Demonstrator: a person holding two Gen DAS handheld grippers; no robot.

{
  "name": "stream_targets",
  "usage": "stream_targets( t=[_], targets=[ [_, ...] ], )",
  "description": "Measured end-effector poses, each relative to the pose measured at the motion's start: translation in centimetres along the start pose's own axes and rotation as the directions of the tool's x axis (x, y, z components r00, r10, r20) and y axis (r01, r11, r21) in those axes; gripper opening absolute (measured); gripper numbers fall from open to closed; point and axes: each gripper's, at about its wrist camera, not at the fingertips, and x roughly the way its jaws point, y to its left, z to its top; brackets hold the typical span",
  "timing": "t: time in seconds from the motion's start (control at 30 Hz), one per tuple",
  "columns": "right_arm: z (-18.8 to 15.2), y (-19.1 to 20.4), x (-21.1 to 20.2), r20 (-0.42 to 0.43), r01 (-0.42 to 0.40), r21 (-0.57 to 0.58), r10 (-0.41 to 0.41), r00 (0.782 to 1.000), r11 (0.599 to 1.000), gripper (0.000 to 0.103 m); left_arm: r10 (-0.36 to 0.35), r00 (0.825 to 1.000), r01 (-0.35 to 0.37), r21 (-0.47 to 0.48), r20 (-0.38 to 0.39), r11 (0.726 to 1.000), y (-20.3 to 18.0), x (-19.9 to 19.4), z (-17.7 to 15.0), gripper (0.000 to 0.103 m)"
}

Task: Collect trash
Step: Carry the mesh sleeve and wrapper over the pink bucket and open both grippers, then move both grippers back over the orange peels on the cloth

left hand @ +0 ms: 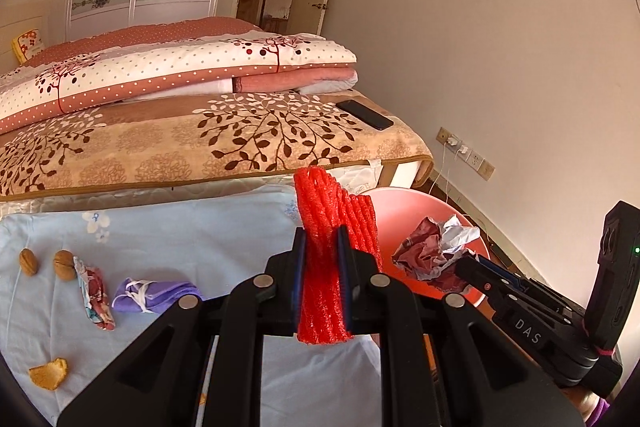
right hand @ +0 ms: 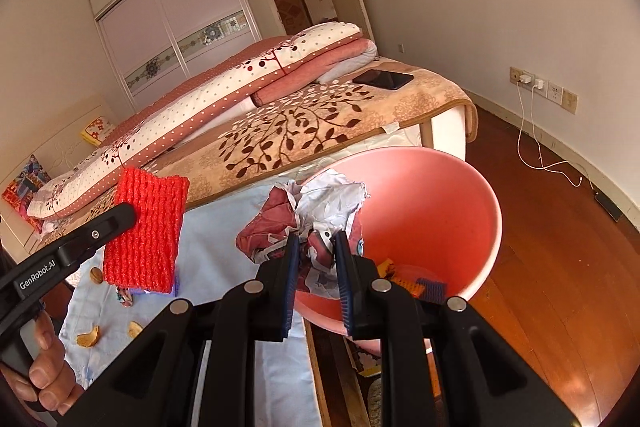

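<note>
Trash in both tools. My left gripper (left hand: 322, 267) is clamped on a red foam fruit net (left hand: 334, 227), which stands up between the blue pads and pokes out past the fingertips toward 12 o'clock. In the right wrist view that net (right hand: 146, 231) hangs at 9 o'clock, over the pale blue sheet (right hand: 224, 227).

My right gripper (right hand: 316, 267) pinches a crumpled paper wad (right hand: 308, 215), red and white print, held at the near rim of the pink bin (right hand: 472, 211). Bin sits off the bed edge over the wood floor; at its bottom I see an orange scrap and something dark blue, too small to name.

On the sheet, left wrist view: two walnuts (left hand: 46, 263) at 9 o'clock, a twisted wrapper (left hand: 96, 297) beside them, a purple face mask (left hand: 154, 295) just right of it, orange peel (left hand: 48, 373) at 8 o'clock. A black phone (left hand: 364, 115) lies on the leaf-print blanket (left hand: 180, 143).
</note>
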Motion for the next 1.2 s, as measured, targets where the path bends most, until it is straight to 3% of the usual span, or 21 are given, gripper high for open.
stream_targets(
  t=[0.33,0.67,0.9,1.2],
  targets=[
    [-0.4,-4.1,1.0,-0.013,0.045,0.073,-0.044,0.999,0.996,0.018,-0.014,0.998,0.017,0.055,-0.054,0.998,-4.1,4.6,-0.2,0.014],
    [-0.6,-6.0,1.8,-0.026,0.054,0.107,-0.052,0.998,0.993,0.018,-0.015,0.995,0.023,0.074,-0.099,0.997,-5.8,7.7,-0.2,0.015],
    [-0.6,-6.4,2.4,-0.033,0.059,0.116,-0.055,0.998,0.992,0.018,-0.038,0.99,0.047,0.063,-0.136,0.997,-5.8,8.6,-0.4,0.033],
    [-0.6,-6.4,2.4,-0.026,0.068,0.123,-0.065,0.998,0.99,0.02,-0.055,0.988,0.06,0.031,-0.144,0.998,-5.1,7.9,-0.3,0.035]
  ],
)
